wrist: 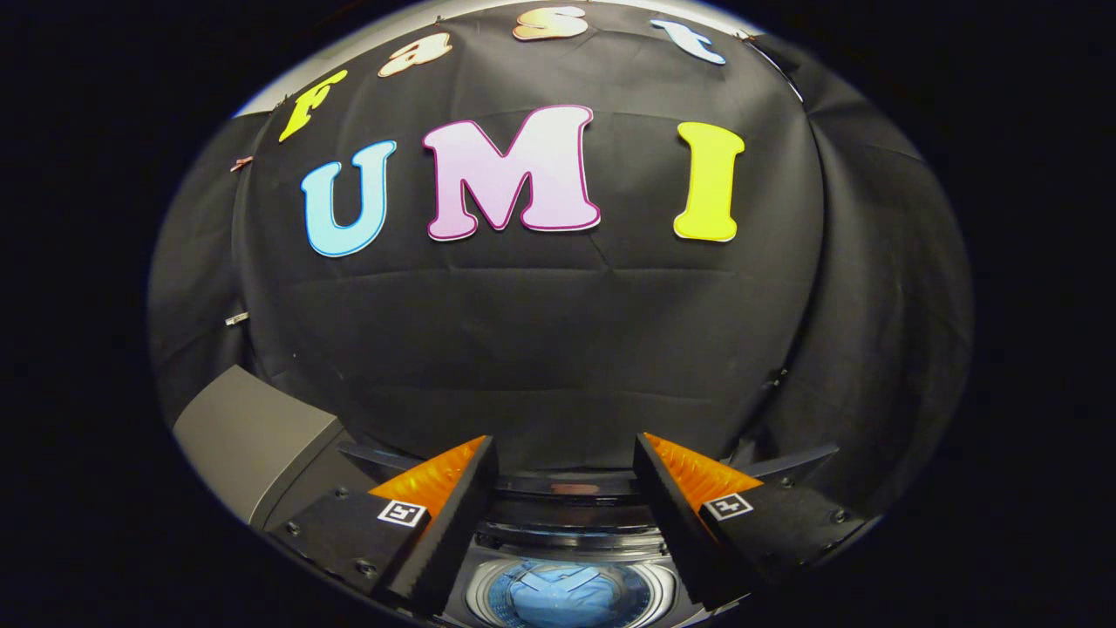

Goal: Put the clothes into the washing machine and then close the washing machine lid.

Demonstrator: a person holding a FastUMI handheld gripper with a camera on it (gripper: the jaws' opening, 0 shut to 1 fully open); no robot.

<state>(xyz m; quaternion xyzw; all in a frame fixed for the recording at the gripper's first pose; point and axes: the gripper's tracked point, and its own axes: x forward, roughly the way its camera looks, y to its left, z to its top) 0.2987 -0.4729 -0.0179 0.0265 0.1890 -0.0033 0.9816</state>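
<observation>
Booth wall beyond spread, empty hand-held gripper (565,453)

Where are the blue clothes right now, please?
The blue clothes lie inside the washing machine drum, below and between the open gripper fingers.

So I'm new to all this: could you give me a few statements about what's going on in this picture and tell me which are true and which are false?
1. The tool has its two fingers spread apart with nothing between them. True.
2. The washing machine has its lid shut. False: the drum is open, seen from above between the fingers.
3. A blue garment lies inside the drum. True.
4. The tool is pinching the blue garment. False: the garment sits down in the drum, apart from the fingers.
5. A grey box stands beside the machine, behind one finger. True.
</observation>
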